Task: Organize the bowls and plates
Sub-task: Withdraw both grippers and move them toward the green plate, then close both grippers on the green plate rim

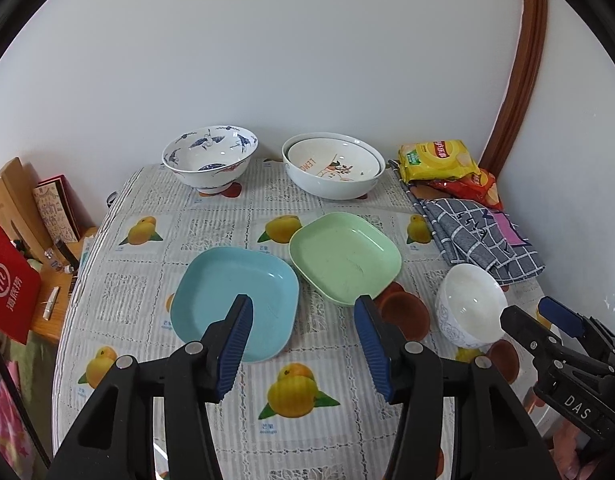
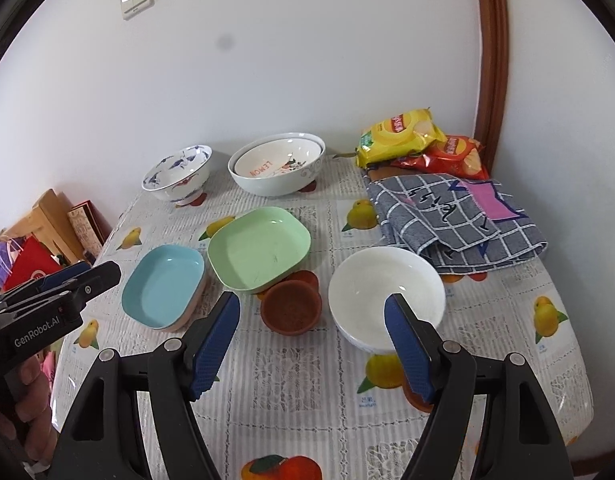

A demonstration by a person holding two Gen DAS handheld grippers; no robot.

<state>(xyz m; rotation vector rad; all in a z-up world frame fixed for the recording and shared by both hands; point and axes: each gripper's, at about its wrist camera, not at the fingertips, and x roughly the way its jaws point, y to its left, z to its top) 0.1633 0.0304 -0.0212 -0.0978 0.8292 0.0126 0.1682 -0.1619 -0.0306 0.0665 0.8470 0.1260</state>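
Observation:
On the mango-print tablecloth (image 1: 143, 276) lie a blue square plate (image 1: 227, 276) and a green square plate (image 1: 343, 256), edge to edge. My left gripper (image 1: 302, 304) hovers open over the blue plate's near corner, holding nothing. A small white bowl (image 2: 379, 280) stands at the right, with brown saucers (image 2: 291, 306) beside it. My right gripper (image 2: 312, 300) is open and empty, its right finger in front of the white bowl's near rim. At the back stand a blue-and-white crane bowl (image 1: 209, 158) and two nested white bowls (image 1: 333, 170).
Chip bags (image 2: 403, 136) and a folded grey checked cloth (image 2: 455, 220) fill the back right corner. A low side table with a red bag (image 1: 11, 296) and wooden boards stands off the table's left edge. A white wall closes the back.

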